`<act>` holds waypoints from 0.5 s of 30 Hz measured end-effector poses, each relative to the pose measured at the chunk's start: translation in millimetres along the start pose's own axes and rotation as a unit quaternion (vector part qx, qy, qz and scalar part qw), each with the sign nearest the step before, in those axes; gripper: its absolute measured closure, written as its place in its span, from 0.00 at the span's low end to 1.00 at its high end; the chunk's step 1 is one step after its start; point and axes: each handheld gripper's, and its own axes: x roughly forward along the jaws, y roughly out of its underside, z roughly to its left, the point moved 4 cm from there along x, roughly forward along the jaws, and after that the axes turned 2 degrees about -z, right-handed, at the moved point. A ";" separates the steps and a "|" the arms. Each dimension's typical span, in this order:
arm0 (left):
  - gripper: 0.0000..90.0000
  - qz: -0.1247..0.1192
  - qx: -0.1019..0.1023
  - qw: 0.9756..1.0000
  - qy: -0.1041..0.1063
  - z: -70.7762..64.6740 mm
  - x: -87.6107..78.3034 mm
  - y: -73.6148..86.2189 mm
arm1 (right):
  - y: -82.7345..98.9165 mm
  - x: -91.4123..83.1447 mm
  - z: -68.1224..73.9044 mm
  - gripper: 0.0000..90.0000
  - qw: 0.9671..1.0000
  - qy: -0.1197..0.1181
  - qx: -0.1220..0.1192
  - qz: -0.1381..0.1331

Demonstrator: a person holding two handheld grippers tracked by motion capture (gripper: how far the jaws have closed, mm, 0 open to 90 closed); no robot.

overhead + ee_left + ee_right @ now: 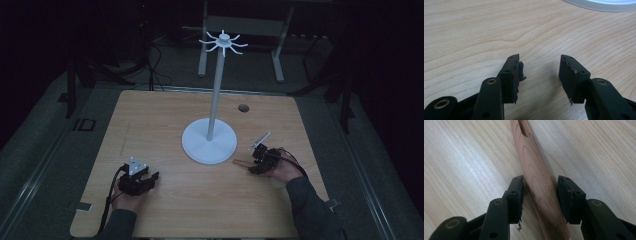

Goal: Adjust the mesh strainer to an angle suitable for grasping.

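A wooden utensil handle (pixel 534 157) with a slot near its far end lies flat on the table. My right gripper (pixel 540 182) straddles it, a jaw on each side with thin gaps at the pads, so it is open. In the high view the right gripper (pixel 257 160) sits at the table's right with the brown handle (pixel 242 161) pointing left from it. My left gripper (pixel 151 179) rests at the front left, and in its own view the left gripper (pixel 540 62) is open over bare wood with nothing between its jaws.
A white stand (pixel 209 141) with a tall pole and a ring of hooks (pixel 223 44) on top occupies the table's middle; its base rim (pixel 599 5) lies ahead of the left gripper. A dark grommet hole (pixel 243 108) sits at the back. Dark floor surrounds the table.
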 end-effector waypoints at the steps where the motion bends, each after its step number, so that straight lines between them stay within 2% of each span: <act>1: 0.57 0.000 0.000 1.000 0.000 0.0 0.0 0.0 | -0.1 -0.1 0.8 0.60 1.000 -0.001 -0.001 0.002; 5: 0.57 0.000 0.000 1.000 0.000 -0.1 0.0 0.0 | 0.5 0.0 1.6 0.57 1.000 -0.003 -0.007 0.005; 9: 0.57 0.000 0.000 1.000 0.000 0.2 0.0 0.0 | 2.4 -1.5 3.0 0.61 1.000 -0.008 -0.009 0.007; 13: 0.57 0.001 0.000 1.000 -0.001 0.2 0.2 0.0 | 3.1 -1.8 7.9 0.62 1.000 -0.019 -0.021 0.005; 15: 0.57 0.001 0.000 1.000 -0.001 0.3 0.4 -0.1 | 2.8 -1.5 8.1 0.61 1.000 -0.015 -0.023 0.004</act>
